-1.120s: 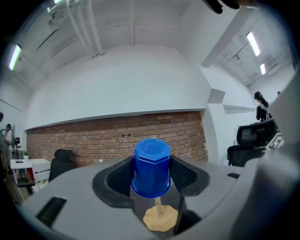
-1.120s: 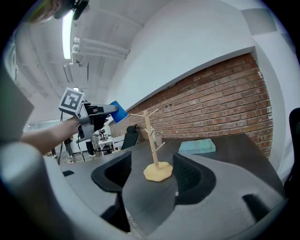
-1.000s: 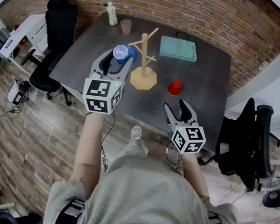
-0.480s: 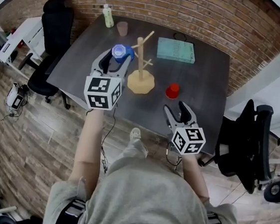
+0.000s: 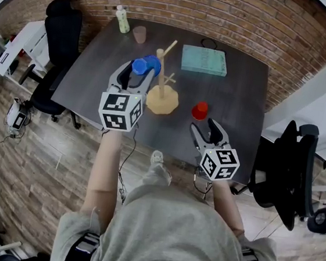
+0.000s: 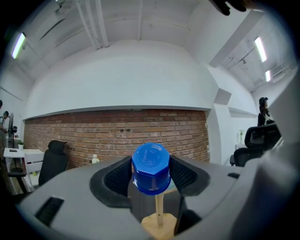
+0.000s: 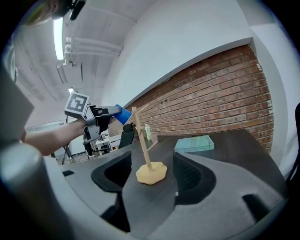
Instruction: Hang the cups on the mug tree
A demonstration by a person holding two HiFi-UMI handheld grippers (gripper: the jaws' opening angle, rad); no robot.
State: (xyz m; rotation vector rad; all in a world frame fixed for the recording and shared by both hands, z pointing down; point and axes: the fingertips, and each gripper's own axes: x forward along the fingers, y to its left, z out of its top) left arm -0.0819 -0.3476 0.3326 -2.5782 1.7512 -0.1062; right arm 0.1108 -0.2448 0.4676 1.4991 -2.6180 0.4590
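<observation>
My left gripper [image 5: 139,74] is shut on a blue cup [image 5: 146,65], held bottom-forward between the pads [image 6: 151,168]. It hangs just left of the wooden mug tree [image 5: 162,92], close to the upright pole. In the left gripper view the tree's pole [image 6: 159,210] and base show right below the cup. A red cup [image 5: 200,110] stands on the dark table [image 5: 236,100] right of the tree. A brownish cup [image 5: 139,34] stands at the far side. My right gripper [image 5: 205,128] is open and empty near the table's front edge, looking at the tree's base [image 7: 151,173].
A teal box [image 5: 205,60] lies behind the tree on the right. A pale bottle [image 5: 123,19] stands at the far left corner. Black office chairs [image 5: 59,33] flank the table on both sides, and a brick wall runs behind it.
My left gripper has carried the blue cup closer to the mug tree's pole. The right gripper has hardly shifted in the picture.
</observation>
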